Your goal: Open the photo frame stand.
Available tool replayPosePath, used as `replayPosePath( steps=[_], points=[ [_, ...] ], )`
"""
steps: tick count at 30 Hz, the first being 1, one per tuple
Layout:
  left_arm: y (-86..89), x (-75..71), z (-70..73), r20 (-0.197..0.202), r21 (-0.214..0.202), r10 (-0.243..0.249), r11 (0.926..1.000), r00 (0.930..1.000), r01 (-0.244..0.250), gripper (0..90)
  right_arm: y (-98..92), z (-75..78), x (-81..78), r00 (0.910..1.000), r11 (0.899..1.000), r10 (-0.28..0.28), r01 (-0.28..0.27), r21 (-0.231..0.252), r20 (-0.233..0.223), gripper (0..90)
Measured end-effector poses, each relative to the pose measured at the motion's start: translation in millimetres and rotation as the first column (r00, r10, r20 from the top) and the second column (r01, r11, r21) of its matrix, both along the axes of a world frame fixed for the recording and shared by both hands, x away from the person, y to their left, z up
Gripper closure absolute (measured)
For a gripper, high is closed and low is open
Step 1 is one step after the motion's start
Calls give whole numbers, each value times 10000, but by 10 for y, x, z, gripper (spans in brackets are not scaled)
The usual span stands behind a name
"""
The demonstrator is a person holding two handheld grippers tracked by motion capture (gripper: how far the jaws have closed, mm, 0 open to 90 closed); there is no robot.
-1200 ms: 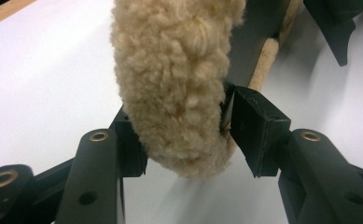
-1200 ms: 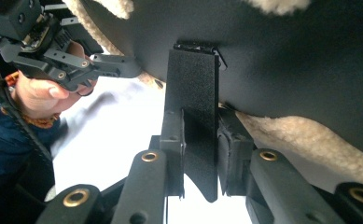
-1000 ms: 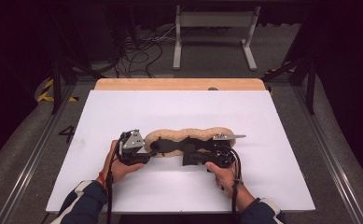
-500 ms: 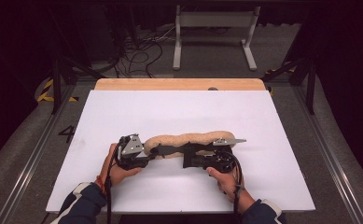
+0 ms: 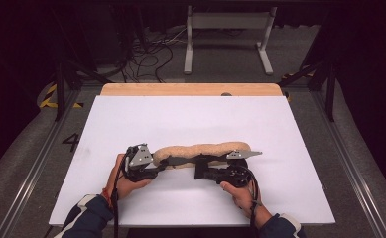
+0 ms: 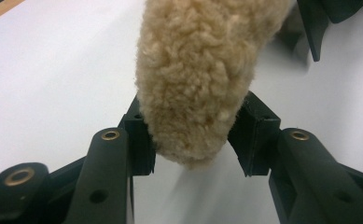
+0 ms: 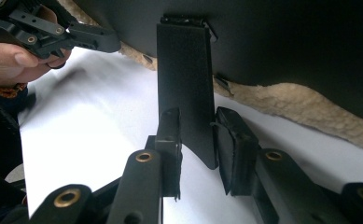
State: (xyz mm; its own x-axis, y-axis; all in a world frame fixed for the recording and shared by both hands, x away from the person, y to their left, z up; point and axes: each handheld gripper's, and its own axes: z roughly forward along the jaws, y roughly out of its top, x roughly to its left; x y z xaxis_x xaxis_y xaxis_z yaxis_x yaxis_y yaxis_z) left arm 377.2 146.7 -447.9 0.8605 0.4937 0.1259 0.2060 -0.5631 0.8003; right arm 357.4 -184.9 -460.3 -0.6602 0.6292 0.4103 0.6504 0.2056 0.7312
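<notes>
Two grippers on one thing here. Left gripper has its jaws pinched onto the rounded end of a fluffy tan fleece pad, pile squashing between the pads. Right gripper straddles a black strap hanging off the pad's dark backing; its jaws have just been opening a bit, and there's daylight beside the strap, so I'd call that loose rather than clamped. From above, the pad lies long and folded across the near half of the white table, between both hands. My guess: it's light, floppy and compressible, so grab ends or the strap. A mid-span pinch would just let it sag.
</notes>
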Motion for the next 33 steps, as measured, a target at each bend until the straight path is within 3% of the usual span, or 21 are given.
replayPosePath(
  steps=[3, 13, 18, 20, 25, 30, 32, 33],
  points=[
    [-24, -21, 8, 227, 276, 115, 9995, 9997, -122, 558, 7, -2, -4, 10000, 9999, -63, 64, -147, 61, 756],
    [-50, -34, 5, 567, 546, 322, 9979, 9979, -353, 547, 13, 1, -45, 9998, 9990, -121, 127, -433, 154, 781],
    [-12, -20, 0, 390, 242, 73, 9997, 9992, -83, 553, 33, 4, -92, 9996, 9963, -159, 179, -839, 243, 743],
    [4, -25, 4, 291, 98, -12, 10000, 9996, 9, 555, 47, 22, -132, 9988, 9921, -127, 185, -1238, 474, 739],
    [27, -34, 2, 205, -72, -208, 9998, 9996, 210, 552, -1, 51, -183, 9974, 9902, -50, 150, -1386, 720, 754],
    [52, -25, -1, 83, -242, -254, 9994, 9996, 256, 547, -69, 90, -264, 9920, 9788, 207, 54, -2048, 1249, 763],
    [62, -23, 1, 76, -303, -235, 9993, 9997, 237, 543, -104, 108, -310, 9834, 9667, 464, 0, -2558, 1755, 774],
    [66, -21, 1, 60, -336, -234, 9992, 9997, 236, 537, -117, 121, -340, 9746, 9559, 628, 32, -2938, 2148, 775]
  ],
)
